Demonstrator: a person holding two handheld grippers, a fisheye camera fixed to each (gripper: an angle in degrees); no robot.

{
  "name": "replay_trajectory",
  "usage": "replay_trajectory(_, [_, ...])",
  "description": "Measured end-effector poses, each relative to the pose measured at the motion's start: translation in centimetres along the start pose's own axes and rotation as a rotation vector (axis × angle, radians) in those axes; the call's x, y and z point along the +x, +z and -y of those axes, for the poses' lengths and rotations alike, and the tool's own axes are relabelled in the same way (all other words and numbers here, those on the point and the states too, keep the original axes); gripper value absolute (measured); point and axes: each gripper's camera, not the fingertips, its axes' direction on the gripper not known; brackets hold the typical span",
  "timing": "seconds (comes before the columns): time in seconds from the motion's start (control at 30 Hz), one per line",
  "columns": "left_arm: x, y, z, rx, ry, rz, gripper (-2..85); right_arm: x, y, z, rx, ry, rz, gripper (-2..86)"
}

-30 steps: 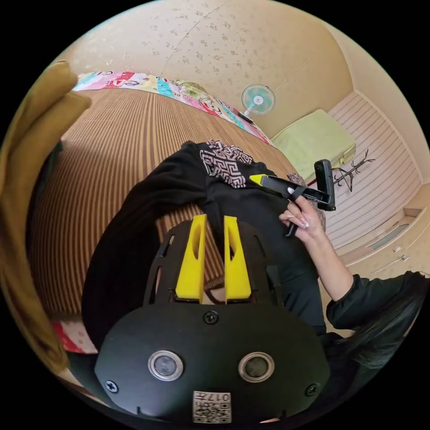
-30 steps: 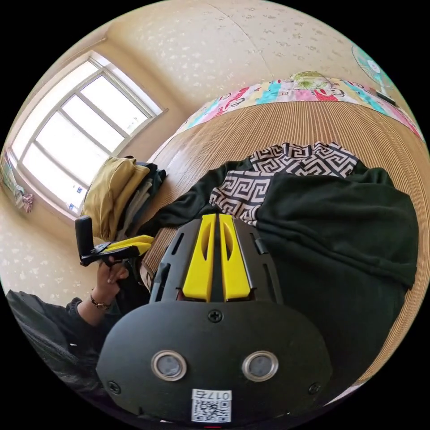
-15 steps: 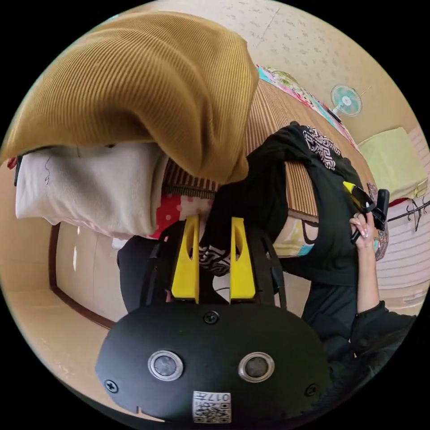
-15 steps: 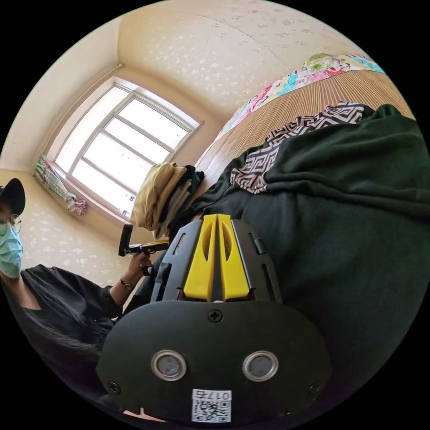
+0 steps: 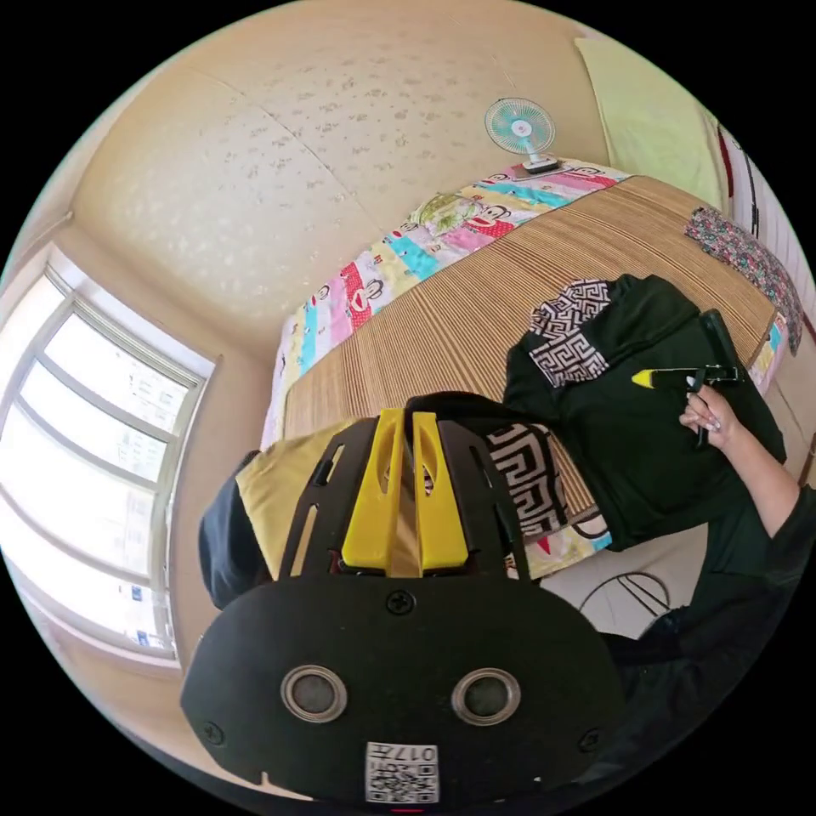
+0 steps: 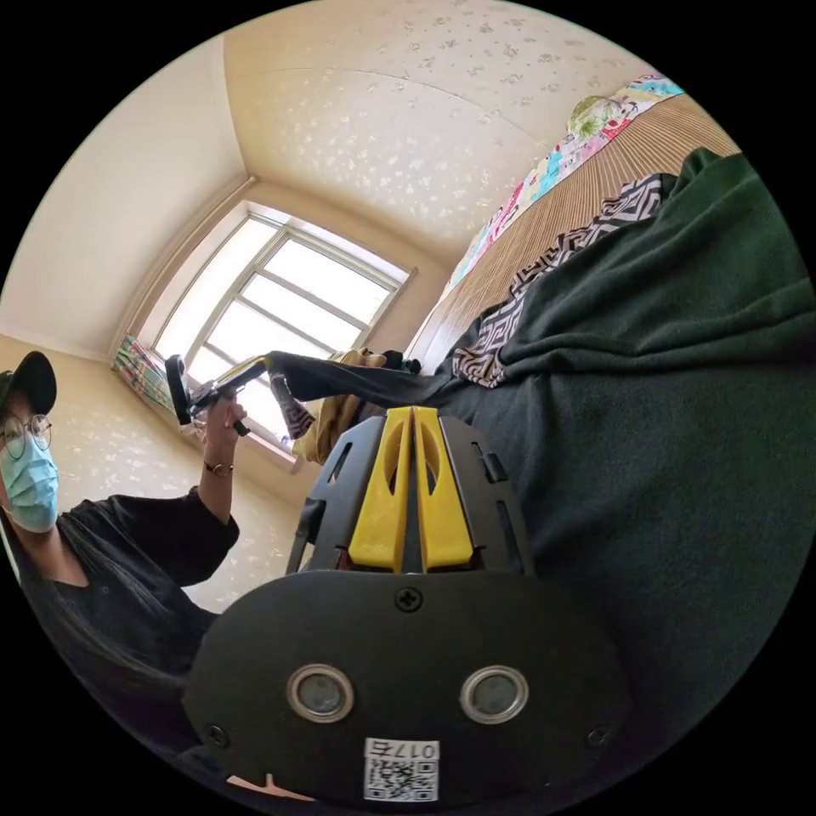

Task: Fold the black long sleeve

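One black long sleeve [image 5: 646, 442], spread on striped mat [image 5: 476, 297]. Cuff clamped in raised left gripper [image 5: 406, 416]; body beneath right gripper [image 6: 412, 416], jaws together.

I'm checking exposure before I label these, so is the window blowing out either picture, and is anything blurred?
Left gripper view: window glares white, bed mat evenly lit and sharp. Right gripper view: window overexposed, backlighting the raised sleeve; nothing blurred.

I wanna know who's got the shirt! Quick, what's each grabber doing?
Left gripper: closed on the black long sleeve's cuff, lifting it.
Right gripper: closed, gripping nothing visible.
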Motion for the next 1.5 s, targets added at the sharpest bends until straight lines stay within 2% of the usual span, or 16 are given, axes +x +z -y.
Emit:
replay_trajectory(0.13, [-2.3,1.8,0.4,-0.08,-0.083,-0.029,-0.1,0.9,-1.4,-0.5,0.028,0.045,0.035,0.3])
replay_trajectory(0.27, [-3.4,6.0,-2.9,-0.182,-0.274,-0.08,0.0,1.5,-2.2,-0.8,0.019,0.067,0.053,0.4])
replay_trajectory(0.37, [-2.4,6.0,-1.2,-0.086,-0.342,-0.087,-0.1,1.6,-2.9,-1.2,0.028,0.065,0.066,0.4])
replay_trajectory(0.43, [0.6,4.7,2.3,0.044,-0.274,-0.091,-0.1,1.6,-3.4,-1.5,0.037,0.058,0.08,0.3])
replay_trajectory(0.5, [7.6,3.4,7.9,0.219,-0.075,-0.165,0.0,1.6,-4.0,-1.7,0.052,0.052,0.103,0.3])
replay_trajectory(0.57, [14.6,3.3,11.4,0.288,0.123,-0.297,0.2,1.8,-4.9,-2.2,0.085,0.036,0.158,0.2])
replay_trajectory(0.7, [27.9,4.5,13.7,0.262,0.443,-0.499,1.3,2.4,-6.2,-2.6,0.125,0.049,0.228,0.2])
replay_trajectory(0.8, [29.1,7.5,12.9,0.197,0.361,-0.487,2.5,2.4,-6.4,-2.5,0.122,0.048,0.228,0.2])
replay_trajectory(1.0, [23.0,13.3,7.4,0.077,0.082,-0.621,6.1,2.9,-5.9,-1.6,0.078,0.065,0.25,0.5])
replay_trajectory(1.13, [22.3,18.1,3.1,-0.038,-0.015,-0.598,6.5,2.7,-6.8,-1.1,0.136,0.085,0.295,0.9])
replay_trajectory(1.2, [23.3,22.7,0.3,-0.153,-0.044,-0.612,6.3,2.1,-8.6,-1.0,0.216,0.122,0.249,1.4])
replay_trajectory(1.23, [22.9,22.7,-0.6,-0.093,-0.079,-0.622,5.9,1.1,-10.2,-0.9,0.283,0.096,0.171,1.9])
replay_trajectory(1.27, [22.5,22.7,-2.0,-0.039,-0.123,-0.614,5.2,-0.1,-11.8,-0.4,0.324,0.092,0.026,2.7])
replay_trajectory(1.33, [22.4,22.8,-2.2,-0.064,-0.188,-0.591,5.0,-1.6,-13.3,1.0,0.34,0.124,-0.216,4.8])
replay_trajectory(1.37, [22.1,22.9,-2.2,-0.091,-0.243,-0.591,4.8,-2.2,-13.6,2.5,0.321,0.15,-0.355,7.0])
replay_trajectory(1.5, [21.2,23.4,-3.4,-0.076,-0.32,-0.594,4.4,-0.9,-10.7,8.8,0.141,0.226,-0.635,11.3])
